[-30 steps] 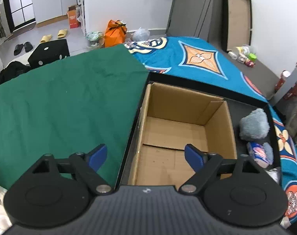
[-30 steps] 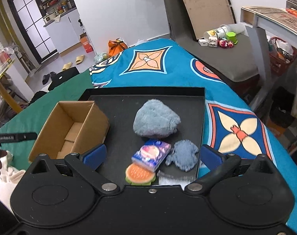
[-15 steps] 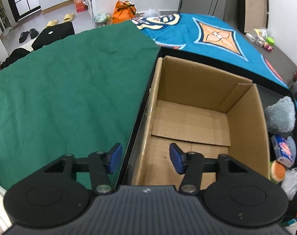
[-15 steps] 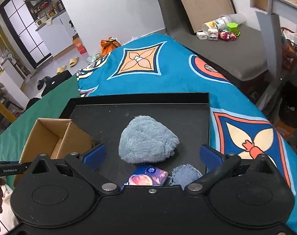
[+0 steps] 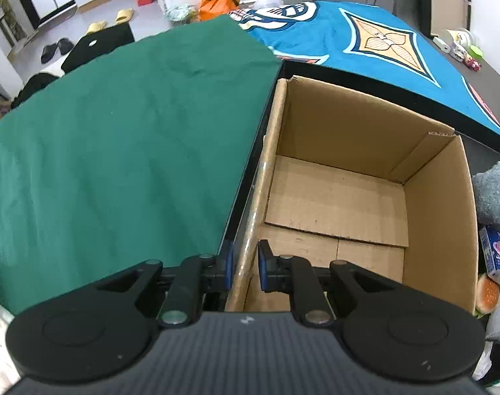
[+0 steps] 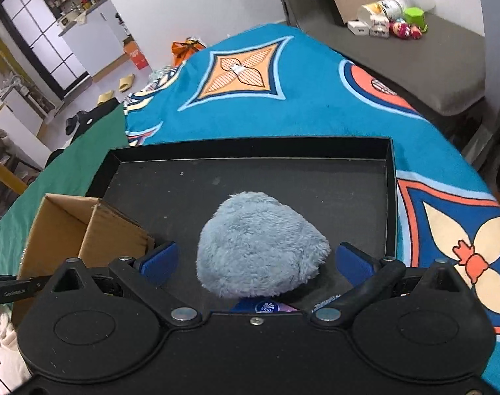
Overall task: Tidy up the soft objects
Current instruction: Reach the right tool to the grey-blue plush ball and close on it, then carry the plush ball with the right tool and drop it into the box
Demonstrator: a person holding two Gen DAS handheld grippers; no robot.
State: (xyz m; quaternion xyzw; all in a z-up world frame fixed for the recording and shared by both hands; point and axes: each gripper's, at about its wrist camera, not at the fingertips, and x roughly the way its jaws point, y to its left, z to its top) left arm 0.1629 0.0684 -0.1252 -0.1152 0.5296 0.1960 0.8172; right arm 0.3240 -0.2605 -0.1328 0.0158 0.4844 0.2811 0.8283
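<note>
An open, empty cardboard box [image 5: 342,194] stands in the left part of a black tray [image 6: 282,177]. My left gripper [image 5: 245,265] is shut on the box's left wall, one pad on each side of it. A fluffy grey-blue plush [image 6: 259,247] lies on the tray to the right of the box; it also shows in the left wrist view [image 5: 495,194]. My right gripper [image 6: 254,260] is open, its blue pads on either side of the plush, not touching it. A blue tissue pack [image 5: 498,256] and a burger-shaped toy [image 5: 486,296] lie near the plush.
The tray lies on a bed with a green cloth [image 5: 118,151] at the left and a blue patterned blanket [image 6: 315,98] beyond and to the right. A grey bench with small toys [image 6: 398,29] stands at the far right.
My left gripper moved forward and closed on the box's left wall. My right gripper moved forward over the tissue pack until the plush lies between its open fingers.
</note>
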